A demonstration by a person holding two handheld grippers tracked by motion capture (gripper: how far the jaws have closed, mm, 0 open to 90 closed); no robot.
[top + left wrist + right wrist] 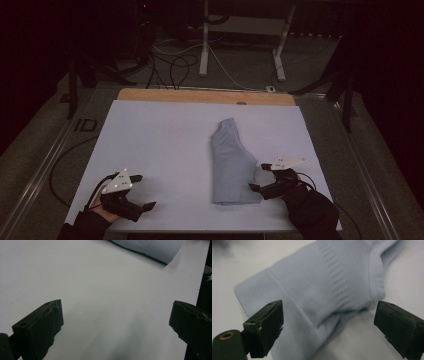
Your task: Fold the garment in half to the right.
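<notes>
Folded garment (317,297), soft and limp, lies between your right gripper (329,322)'s wide-open, empty fingers (268,327); pinch its doubled edge, left gripper (116,325) gaping empty too.

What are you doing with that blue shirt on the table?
A person is working on a light blue shirt with a gripper in each hand. The shirt lies folded on the white table. The right gripper is open at the shirt's near right edge, with cloth between its jaws but not pinched. The left gripper is open too, off to the left over bare table, holding nothing.
</notes>
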